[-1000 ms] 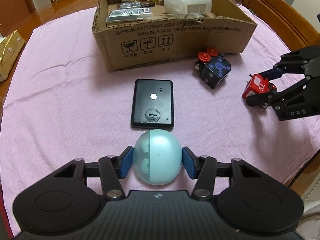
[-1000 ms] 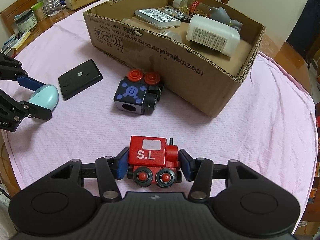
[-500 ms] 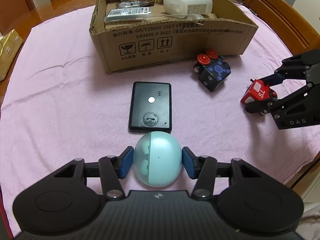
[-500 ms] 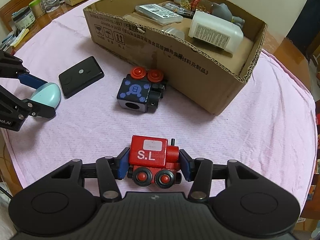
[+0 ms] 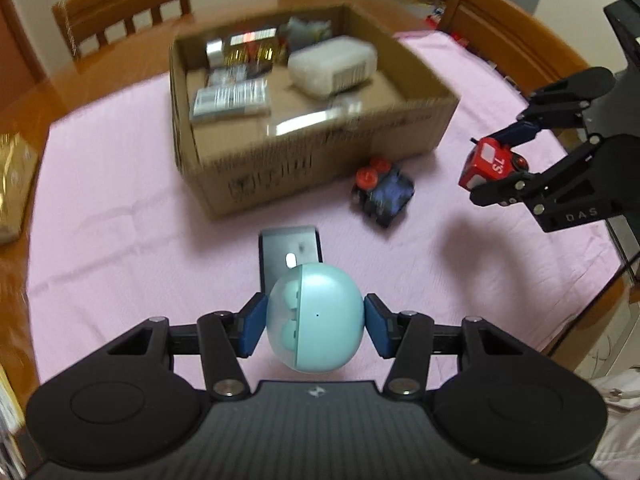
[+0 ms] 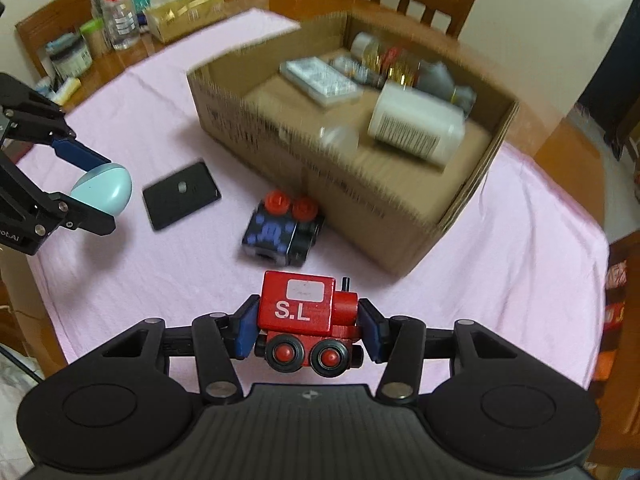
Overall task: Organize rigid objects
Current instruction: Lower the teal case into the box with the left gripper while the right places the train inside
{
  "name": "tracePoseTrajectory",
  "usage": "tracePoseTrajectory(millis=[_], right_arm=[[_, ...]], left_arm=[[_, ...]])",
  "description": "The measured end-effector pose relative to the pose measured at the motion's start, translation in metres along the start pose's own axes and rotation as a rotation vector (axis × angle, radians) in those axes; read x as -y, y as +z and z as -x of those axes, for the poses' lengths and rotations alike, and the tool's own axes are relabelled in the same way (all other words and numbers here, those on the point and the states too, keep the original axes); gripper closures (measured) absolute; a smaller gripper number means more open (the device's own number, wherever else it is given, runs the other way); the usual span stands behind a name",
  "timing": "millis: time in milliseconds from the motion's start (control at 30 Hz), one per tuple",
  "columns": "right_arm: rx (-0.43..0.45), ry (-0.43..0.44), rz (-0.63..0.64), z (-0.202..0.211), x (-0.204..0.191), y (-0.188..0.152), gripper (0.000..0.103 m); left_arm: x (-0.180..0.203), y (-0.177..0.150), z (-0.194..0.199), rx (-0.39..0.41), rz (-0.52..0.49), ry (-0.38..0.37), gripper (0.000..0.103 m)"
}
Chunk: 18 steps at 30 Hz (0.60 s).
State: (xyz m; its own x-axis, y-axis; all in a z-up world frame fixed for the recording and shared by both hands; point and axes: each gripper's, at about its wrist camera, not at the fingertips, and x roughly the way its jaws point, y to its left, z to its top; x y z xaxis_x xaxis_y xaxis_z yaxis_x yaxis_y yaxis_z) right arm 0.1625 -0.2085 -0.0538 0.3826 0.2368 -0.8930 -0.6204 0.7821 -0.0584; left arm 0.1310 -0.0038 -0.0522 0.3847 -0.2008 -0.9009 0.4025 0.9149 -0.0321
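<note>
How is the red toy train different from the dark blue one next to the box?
The red train is pinched in the right gripper and off the cloth; the dark blue train lies free on the pink cloth by the cardboard box. The red one reads "S.L"; the blue one carries a blue pattern. Both have red wheels.

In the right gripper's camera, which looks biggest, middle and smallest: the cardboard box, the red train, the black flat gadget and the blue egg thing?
1. cardboard box, by far.
2. red train, though it is closest to the camera, held in the right gripper.
3. black flat gadget and blue egg thing look too alike to rank.
</note>
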Motion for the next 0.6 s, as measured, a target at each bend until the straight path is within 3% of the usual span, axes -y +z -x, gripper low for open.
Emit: tracePoseTrajectory(millis=[333, 600], right_arm=[[0.102, -0.008, 0.032, 0.028, 0.008, 0.038, 0.047], [0.135, -0.021, -0.026, 0.018, 0.020, 0.058, 0.047]], left_arm=[[-0.024, 0.072, 0.018, 0.142, -0.030, 0.040, 0.051], [-0.056, 0.109, -0.035, 0.140, 0.023, 0.088, 0.051]])
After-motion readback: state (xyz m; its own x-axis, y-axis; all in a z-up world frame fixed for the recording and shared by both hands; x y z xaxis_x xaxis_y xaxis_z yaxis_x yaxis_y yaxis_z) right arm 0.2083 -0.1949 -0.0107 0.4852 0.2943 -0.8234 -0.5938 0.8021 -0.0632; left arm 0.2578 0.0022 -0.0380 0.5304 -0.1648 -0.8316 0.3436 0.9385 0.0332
